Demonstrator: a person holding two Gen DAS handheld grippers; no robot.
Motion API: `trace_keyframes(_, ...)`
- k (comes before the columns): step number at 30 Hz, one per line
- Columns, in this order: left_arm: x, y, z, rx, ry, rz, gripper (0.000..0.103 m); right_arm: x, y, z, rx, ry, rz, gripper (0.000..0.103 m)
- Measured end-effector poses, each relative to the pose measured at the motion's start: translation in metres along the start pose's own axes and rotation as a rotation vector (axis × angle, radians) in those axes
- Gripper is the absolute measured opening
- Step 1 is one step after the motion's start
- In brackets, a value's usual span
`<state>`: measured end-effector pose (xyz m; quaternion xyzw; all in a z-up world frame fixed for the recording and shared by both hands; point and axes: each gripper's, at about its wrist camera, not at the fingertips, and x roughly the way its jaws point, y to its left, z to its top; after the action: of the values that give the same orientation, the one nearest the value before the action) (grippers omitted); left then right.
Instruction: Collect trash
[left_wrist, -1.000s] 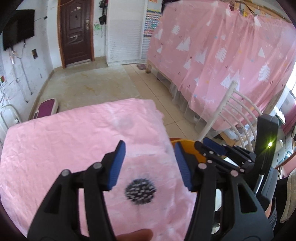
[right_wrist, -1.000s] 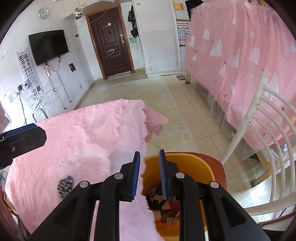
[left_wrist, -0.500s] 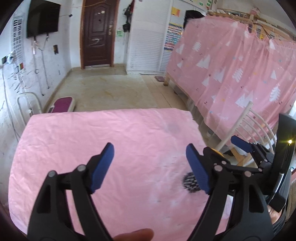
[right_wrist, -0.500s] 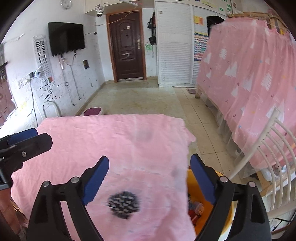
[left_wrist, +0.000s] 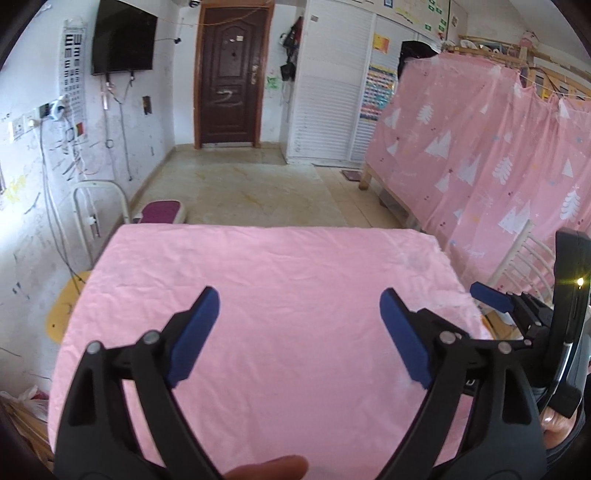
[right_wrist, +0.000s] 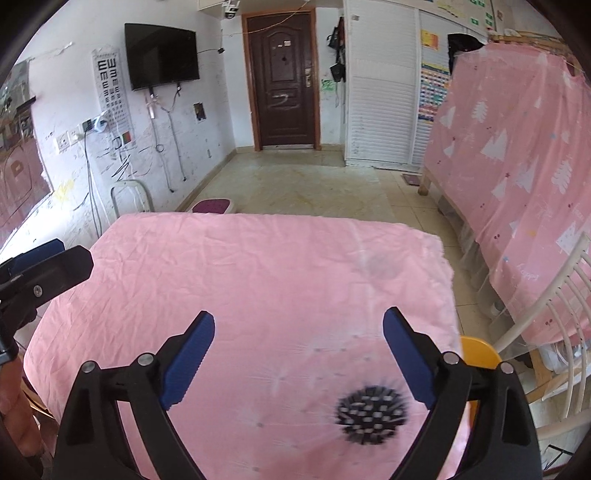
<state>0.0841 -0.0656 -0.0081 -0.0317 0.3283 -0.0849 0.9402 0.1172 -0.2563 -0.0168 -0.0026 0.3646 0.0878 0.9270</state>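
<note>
Much of the scene is cut off or covered: a wrinkled pink cloth (left_wrist: 266, 295) drapes the whole table, so nothing of the tabletop shows, and the yellow bin (right_wrist: 478, 352) that belongs to the trash task peeks out only as a curved rim past the cloth's right edge in the right wrist view, its inside hidden from here. In the left wrist view the bin cannot be seen. A round black-and-white checked blot (right_wrist: 371, 413) sits on the cloth, blurred at its edges; whether it is a print or a stain cannot be told. A fingertip (left_wrist: 269, 469) intrudes at the bottom of the left wrist view. The left gripper (left_wrist: 299, 332) has black plastic arms with metal rivets and blue ridged pads; its jaws have just been opening and stand wide apart with nothing between them but the cloth below. The right gripper (right_wrist: 299, 354) is built the same; its jaws have likewise just been opening, stand wide, and hold nothing. A white slatted chair (right_wrist: 554, 314) is cropped at the right edge. A pink curtain (left_wrist: 498, 155) printed with white trees screens whatever lies behind it. On the far wall hang a dark television (right_wrist: 160, 55) and an eye chart (right_wrist: 110, 88) whose top rows show the letter E turned various ways; the smaller rows are unreadable. A dark panelled door (left_wrist: 231, 74) is shut.
</note>
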Motion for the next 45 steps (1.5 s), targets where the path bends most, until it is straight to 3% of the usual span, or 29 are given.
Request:
trace_keyframes(12,-0.001,0.046,-0.006,-0.036,0.003,0.052,0.085,0.016,0.029,0.005,-0.026,0.011,0.029,0.083)
trace_keyframes(45,0.002,0.062,-0.006,-0.059,0.011,0.077,0.085,0.015,0.032,0.005,-0.041,0.005,0.036,0.084)
